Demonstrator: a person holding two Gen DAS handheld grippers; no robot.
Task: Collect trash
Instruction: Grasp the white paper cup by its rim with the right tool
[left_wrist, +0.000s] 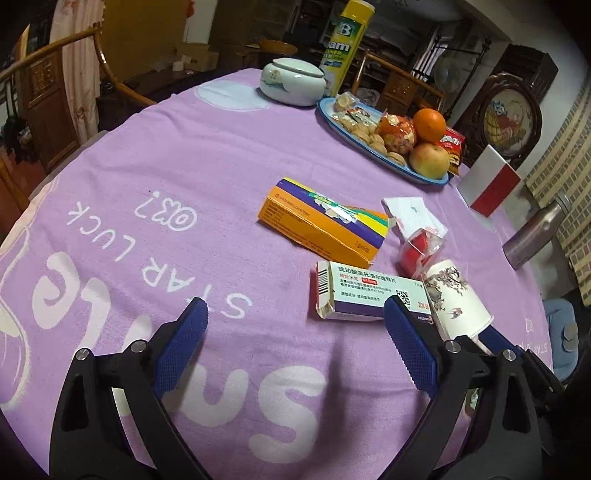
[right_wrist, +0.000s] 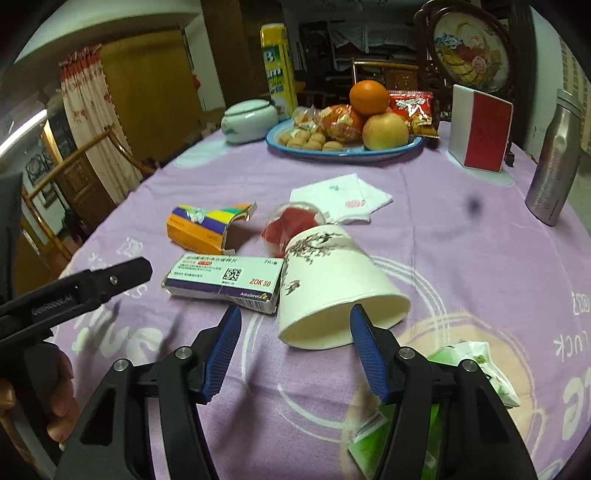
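Nearest the right gripper (right_wrist: 295, 328), 1 green and white wrapper (right_wrist: 476, 365) lies on the purple tablecloth (right_wrist: 461, 258), partly under the right finger. The gripper's 2 blue fingers (right_wrist: 225, 350) stand partly open on either side of the rim of 1 paper cup (right_wrist: 332, 280), which lies tipped over with its mouth toward the camera. The right finger tip sits at the mouth; whether either pad touches the rim I cannot tell. The cup is not clamped.

The left gripper (left_wrist: 291, 325) hangs low over the cloth with its 2 fingers wide open and nothing between them. Its right finger is just beside 1 white and purple pill box (left_wrist: 364, 295), which lies flat against the cup's side.

Behind these lie 1 torn orange and purple box (left_wrist: 325, 225), 1 clear plastic cup with red inside (right_wrist: 291, 229), tipped over and touching the paper cup's base, and 1 folded white napkin (right_wrist: 340, 199).

Farther back stands 1 blue plate (right_wrist: 295, 149) holding 1 orange (right_wrist: 369, 98), 1 apple (right_wrist: 384, 131), walnuts and wrapped snacks. Beside it are 1 white lidded jar (right_wrist: 249, 120), 1 yellow spray can (right_wrist: 277, 62), 1 red and white box (right_wrist: 480, 129) and 1 steel bottle (right_wrist: 554, 158).
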